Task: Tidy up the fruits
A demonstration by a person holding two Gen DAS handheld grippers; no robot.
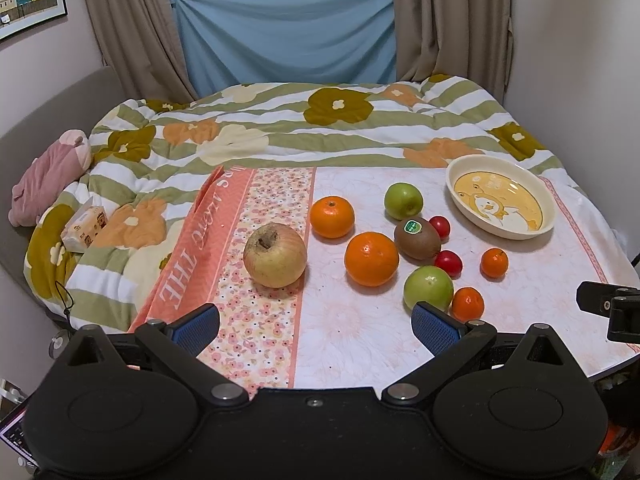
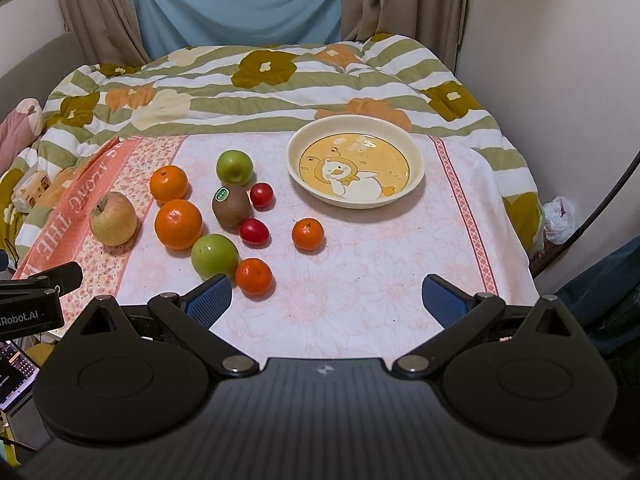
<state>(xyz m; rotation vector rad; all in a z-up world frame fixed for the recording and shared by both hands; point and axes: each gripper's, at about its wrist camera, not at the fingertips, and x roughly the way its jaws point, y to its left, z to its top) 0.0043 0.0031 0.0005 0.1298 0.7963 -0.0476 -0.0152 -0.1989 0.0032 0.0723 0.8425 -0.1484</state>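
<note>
Both the left gripper (image 1: 316, 330) and right gripper (image 2: 327, 300) hover with fingers wide and empty at the table's (image 2: 360, 300) near edge, so sorting seems unstarted (next: pick one fruit), with two small mandarins (image 2: 253, 276), two green apples (image 2: 214, 255), two cherry tomatoes (image 2: 254, 232), two oranges (image 2: 178, 223), one kiwi (image 2: 231, 205) and one yellow apple (image 2: 113, 219) left of the empty plate (image 2: 416, 176).

Ahead of me, apple (image 2: 113, 219), oranges (image 2: 178, 223), green apples (image 2: 214, 256), kiwi (image 2: 231, 205) and tomatoes (image 2: 255, 232) cluster left of the empty duck plate (image 2: 416, 160).
</note>
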